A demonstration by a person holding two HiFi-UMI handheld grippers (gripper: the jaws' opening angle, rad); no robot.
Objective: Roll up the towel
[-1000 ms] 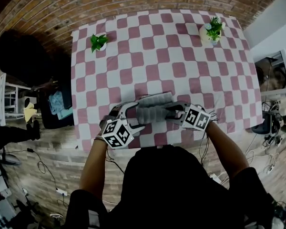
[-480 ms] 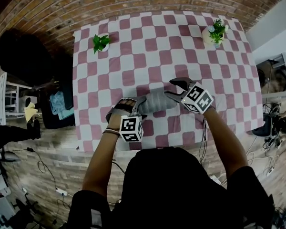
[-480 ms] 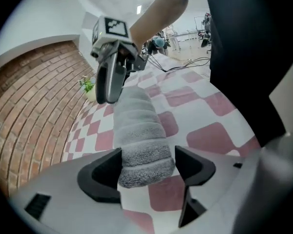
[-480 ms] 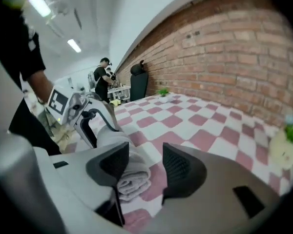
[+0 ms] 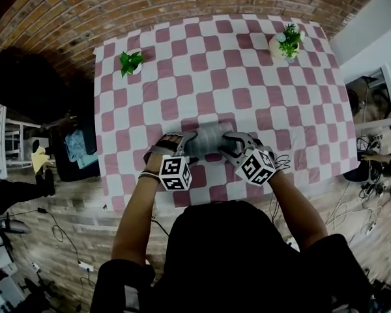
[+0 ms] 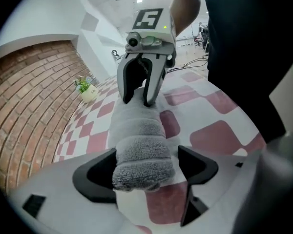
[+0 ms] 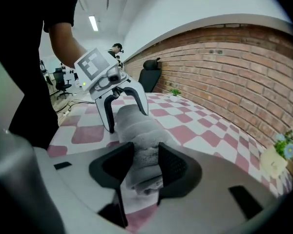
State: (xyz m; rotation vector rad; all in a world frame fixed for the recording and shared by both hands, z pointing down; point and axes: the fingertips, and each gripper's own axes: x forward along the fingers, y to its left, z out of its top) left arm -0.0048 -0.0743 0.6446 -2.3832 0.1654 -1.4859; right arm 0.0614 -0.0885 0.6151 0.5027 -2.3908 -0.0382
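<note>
Between the jaws of the left claw (image 6: 146, 165): one end of the grey towel (image 6: 139, 145), already wound into a fat cylinder. Jaws spread and just opened a little wider, one pad brushing the terry, the other standing clear, so no real hold on this side. Opposite, in the right claw (image 7: 145, 167): the other end of the same roll, pinched between both pads, jaws just drawn tighter and the fabric visibly squeezed narrow there. Roll lying crosswise on the pink-and-white checked cloth (image 5: 182, 83), spanning from one claw to the other, near the front edge of the desk (image 5: 300, 109) and close to the person's dark torso.

Judged as risks from here:
- With a firm grip at one end only, a likely springing open of the loose left end (terry being thick and bouncy).
- A cone-shaped or telescoped roll, if pulled or twisted from the right alone.
- Rucking of the checked cloth, if dragged along under the towel.
- A tumble off the front edge, with so little desk left on that side.

Further out, toward the far corners: small potted plants, one on the left (image 5: 130, 62) and one on the right (image 5: 285, 42), both well apart from the work. Beyond them, a brick wall (image 7: 224, 67).

Counted: one towel, two claws, one desk, one checked cloth, two potted plants.
</note>
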